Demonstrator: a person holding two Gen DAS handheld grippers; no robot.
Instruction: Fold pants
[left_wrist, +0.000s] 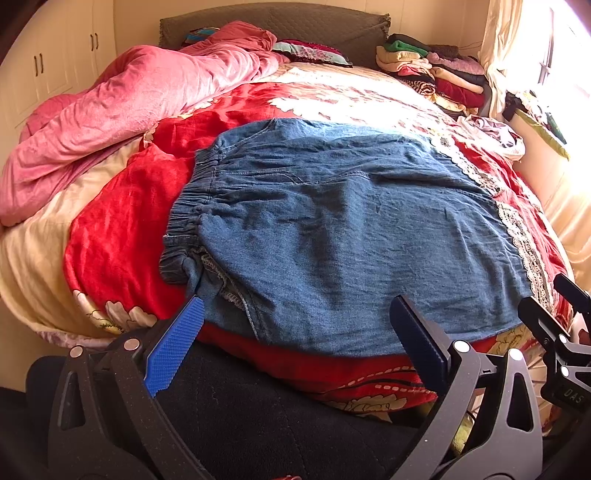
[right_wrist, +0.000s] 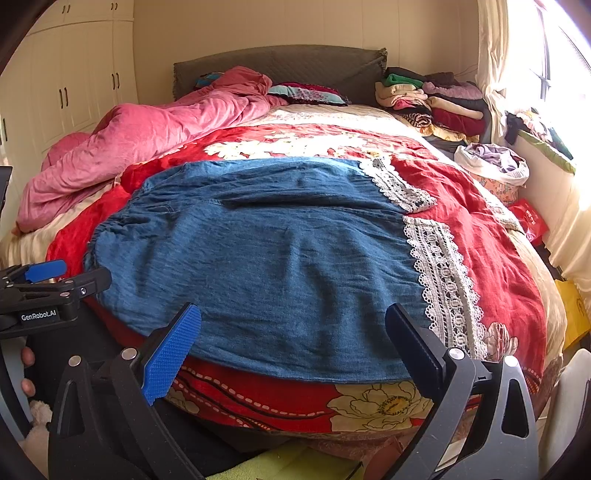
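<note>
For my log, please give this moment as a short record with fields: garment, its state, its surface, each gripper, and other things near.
garment: denim pants with white lace hems
state: spread flat, waistband to the left, not yet folded
surface: red floral bedspread
left gripper: jaws open, at the near edge, holding nothing
right gripper: jaws open, at the near edge, holding nothing
nearby: pink quilt, pile of folded clothes

Home bedroom: bed with headboard at 12 o'clock, wardrobe at 10, clothes pile at 1, curtain at 2.
</note>
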